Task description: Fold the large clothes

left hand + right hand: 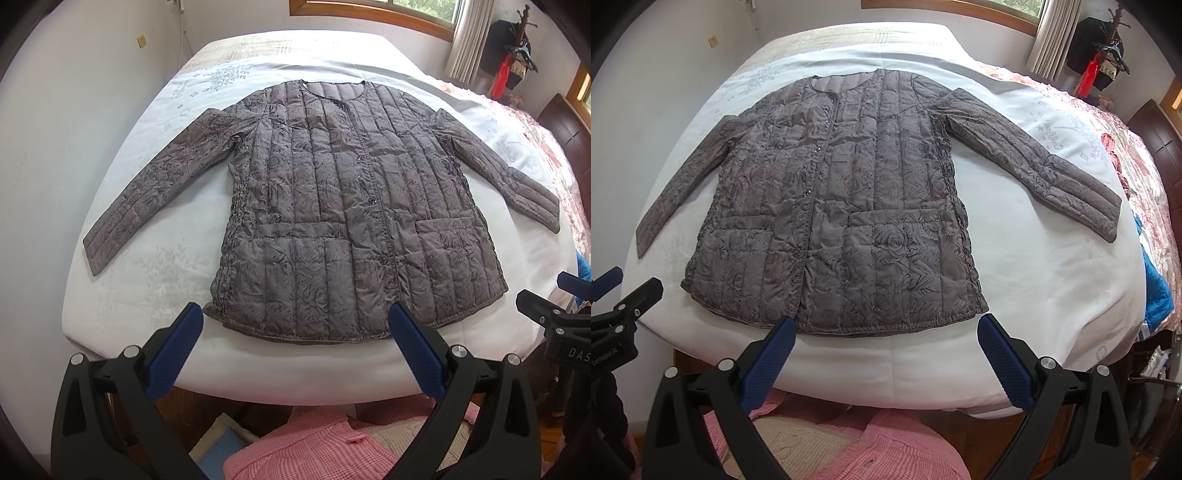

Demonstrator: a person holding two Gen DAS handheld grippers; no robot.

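Currently the left gripper (295, 325) and right gripper (886, 339) hover at lower frame, jaws apart, holding nothing, just short of the hem. Beyond them the jacket (343, 206) lies flat, front up, buttoned, centred on the bed (155, 280), sleeves spread toward left and right edges. Folding has not begun. Recommended: pinch each sleeve at the cuff, lay it across the body, keeping the quilting smooth before folding lengthwise.
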